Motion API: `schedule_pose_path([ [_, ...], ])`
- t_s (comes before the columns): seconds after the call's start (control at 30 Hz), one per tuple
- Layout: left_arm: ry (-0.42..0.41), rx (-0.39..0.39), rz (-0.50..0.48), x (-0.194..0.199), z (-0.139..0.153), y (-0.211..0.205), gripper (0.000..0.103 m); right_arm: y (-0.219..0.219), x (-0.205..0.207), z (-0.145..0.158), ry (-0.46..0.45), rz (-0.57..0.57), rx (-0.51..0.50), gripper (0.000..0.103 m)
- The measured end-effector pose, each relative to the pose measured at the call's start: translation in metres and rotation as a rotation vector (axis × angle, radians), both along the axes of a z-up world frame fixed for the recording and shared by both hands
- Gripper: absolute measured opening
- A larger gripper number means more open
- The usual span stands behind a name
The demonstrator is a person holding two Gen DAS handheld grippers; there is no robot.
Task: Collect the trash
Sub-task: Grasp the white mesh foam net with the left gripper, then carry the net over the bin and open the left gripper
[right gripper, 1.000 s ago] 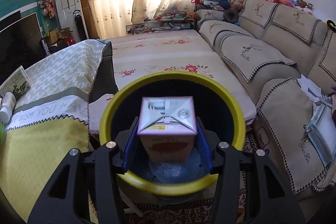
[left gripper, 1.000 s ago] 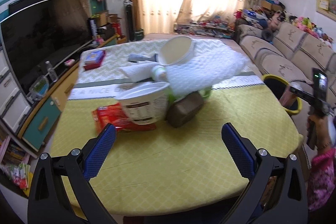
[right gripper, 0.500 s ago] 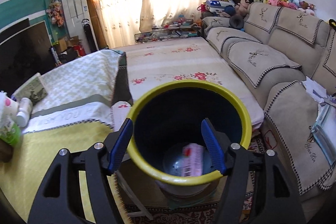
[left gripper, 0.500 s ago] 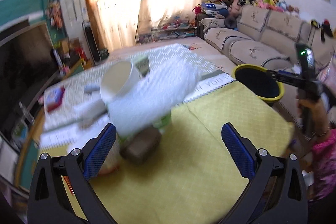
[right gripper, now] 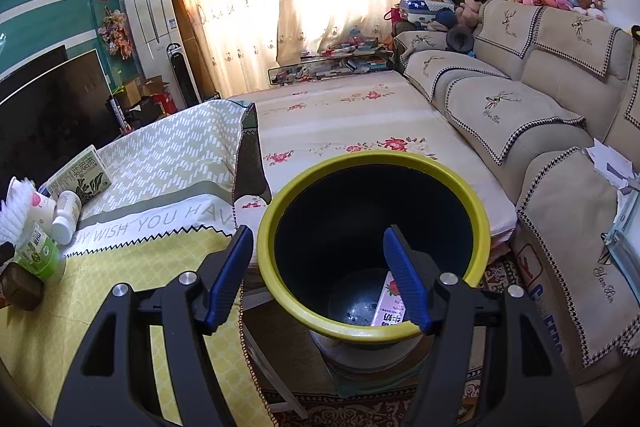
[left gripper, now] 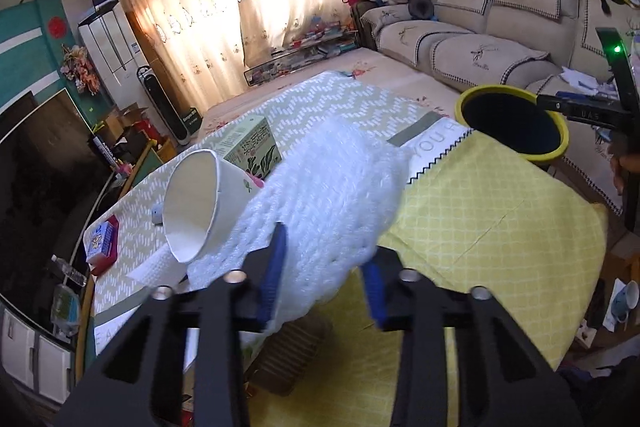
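Observation:
A white sheet of bubble wrap point(left gripper: 332, 195) lies heaped on the trash pile on the yellow tablecloth point(left gripper: 500, 211). My left gripper point(left gripper: 324, 251) has its jaws closing on the near end of the wrap, and the blue pads press into it. A white paper cup point(left gripper: 196, 203) lies tipped against the wrap's left side. In the right wrist view, my right gripper point(right gripper: 318, 231) hangs open and empty over the yellow-rimmed bin point(right gripper: 372, 157). A pink carton point(right gripper: 390, 301) lies at the bin's bottom.
A brown lump point(left gripper: 296, 351) sits under the wrap. A green printed box point(left gripper: 252, 147) and a red-and-blue pack point(left gripper: 102, 241) lie farther back. A green-labelled tub point(right gripper: 38, 255) and a white bottle point(right gripper: 66, 213) stand on the table. A sofa point(right gripper: 520, 107) runs along the right.
My left gripper swung in over the pile and closed from wide open onto the bubble wrap. The pink carton left my right gripper and fell into the bin; those jaws opened.

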State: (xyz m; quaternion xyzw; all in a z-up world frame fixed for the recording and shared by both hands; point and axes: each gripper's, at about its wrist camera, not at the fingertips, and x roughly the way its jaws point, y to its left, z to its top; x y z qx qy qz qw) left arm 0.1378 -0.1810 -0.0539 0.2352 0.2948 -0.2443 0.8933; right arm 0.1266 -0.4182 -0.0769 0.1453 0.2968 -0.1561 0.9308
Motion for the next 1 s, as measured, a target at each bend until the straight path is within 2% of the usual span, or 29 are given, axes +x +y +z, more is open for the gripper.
schedule_pose_path([
  [0.07,-0.005,-0.030,-0.016,-0.004,0.004,0.004,0.016,-0.002,-0.001,0.001,-0.006,-0.003,0.004,0.064],
  [0.13,-0.021,-0.047,-0.016,-0.008,0.012,0.009,0.012,-0.003,-0.003,0.000,-0.009,-0.007,0.008,0.064],
  [0.37,-0.097,-0.107,-0.061,-0.030,0.055,0.009,0.011,-0.004,-0.012,0.006,-0.026,-0.021,0.003,0.064],
  [0.47,-0.101,-0.123,-0.096,-0.035,0.068,-0.003,0.011,-0.006,-0.022,0.015,-0.052,-0.038,-0.014,0.064],
  [0.77,-0.058,-0.175,-0.230,-0.028,0.080,-0.075,0.011,-0.024,-0.061,0.035,-0.111,-0.105,-0.051,0.065],
  [1.0,0.039,-0.184,-0.391,-0.021,0.065,-0.176,0.011,-0.052,-0.088,0.038,-0.126,-0.194,-0.051,0.066],
])
